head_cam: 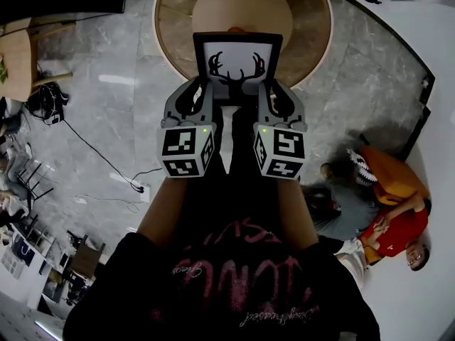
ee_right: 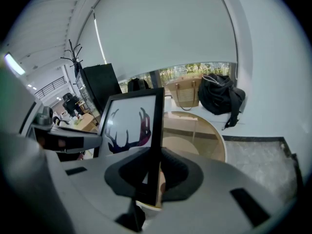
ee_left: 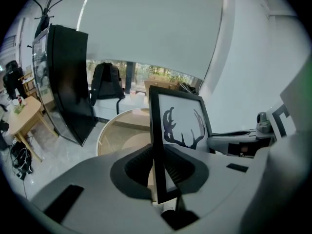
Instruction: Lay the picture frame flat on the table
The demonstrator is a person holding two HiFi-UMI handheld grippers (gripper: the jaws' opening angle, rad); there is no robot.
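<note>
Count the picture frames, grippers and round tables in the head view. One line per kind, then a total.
Picture frames: 1, the picture frame with the antler print.
Grippers: 2, the left gripper and the right gripper, each shut on a side edge of the frame.
Round tables: 1, the round table below the frame.
Total: 4

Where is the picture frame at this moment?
The picture frame is at the head view's top centre, over the round table, clamped between the left gripper and the right gripper.
</note>
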